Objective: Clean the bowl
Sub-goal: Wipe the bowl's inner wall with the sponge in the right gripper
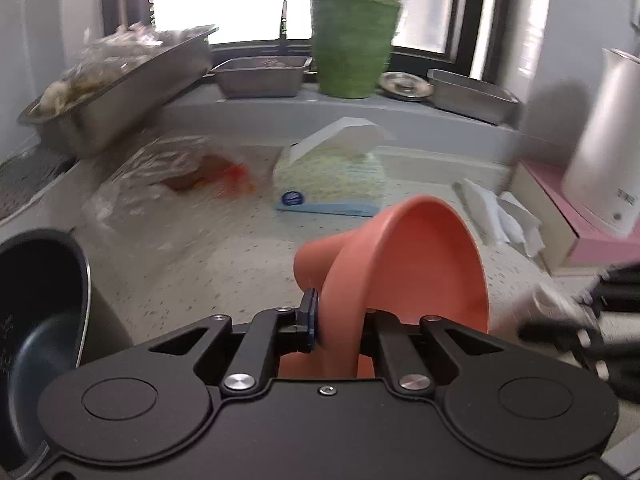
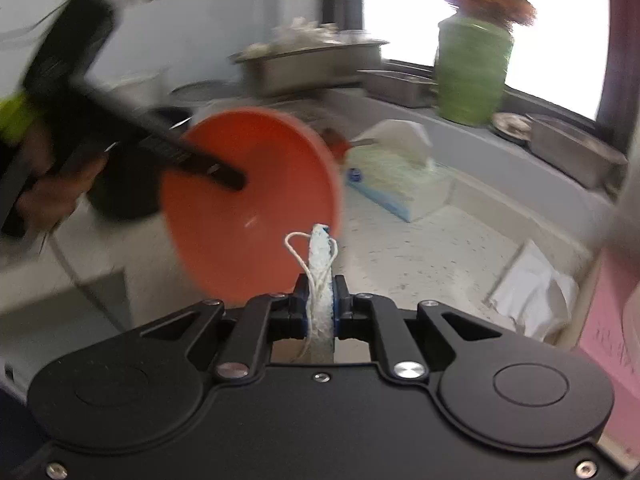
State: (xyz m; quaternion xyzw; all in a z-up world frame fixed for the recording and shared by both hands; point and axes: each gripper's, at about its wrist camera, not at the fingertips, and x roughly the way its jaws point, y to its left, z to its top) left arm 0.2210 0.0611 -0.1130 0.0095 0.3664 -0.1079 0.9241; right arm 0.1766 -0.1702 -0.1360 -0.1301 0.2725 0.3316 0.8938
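My left gripper is shut on the rim of an orange-pink bowl and holds it tilted on its side above the speckled counter. In the right wrist view the same bowl faces me, with the left gripper's finger across its rim. My right gripper is shut on a white and blue cleaning cloth with a loose string loop, its tip just in front of the bowl's lower right rim. The right gripper shows blurred at the right edge of the left wrist view.
A tissue pack and a plastic bag lie on the counter. Steel trays, a green vase and a lid line the windowsill. A dark pot stands left; crumpled tissues, a white kettle right.
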